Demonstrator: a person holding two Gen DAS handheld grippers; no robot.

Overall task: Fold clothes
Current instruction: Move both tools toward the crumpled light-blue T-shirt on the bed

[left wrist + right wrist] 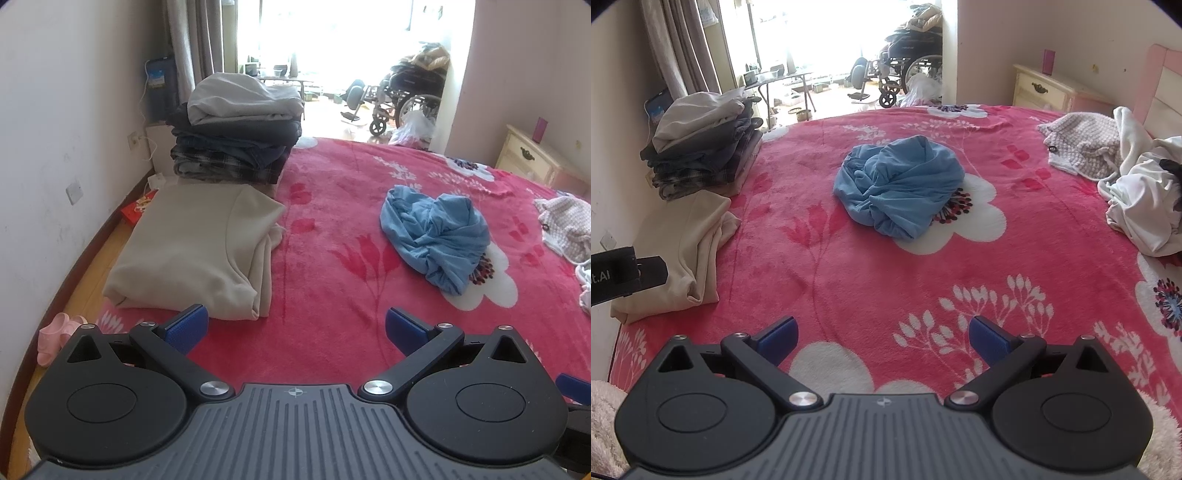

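Both the left gripper and right gripper hover wide apart and empty above the red blanket, facing a crumpled blue garment.

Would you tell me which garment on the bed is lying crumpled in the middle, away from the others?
The blue garment: bunched up alone mid-bed, unlike the folded beige one and the stack.

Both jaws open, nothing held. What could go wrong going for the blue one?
1. The crumpled light-blue garment is balled up; a pinch may catch several layers, so it won't spread flat.
2. The tall stack of folded dark clothes stands at the bed edge; a nudge could topple it.
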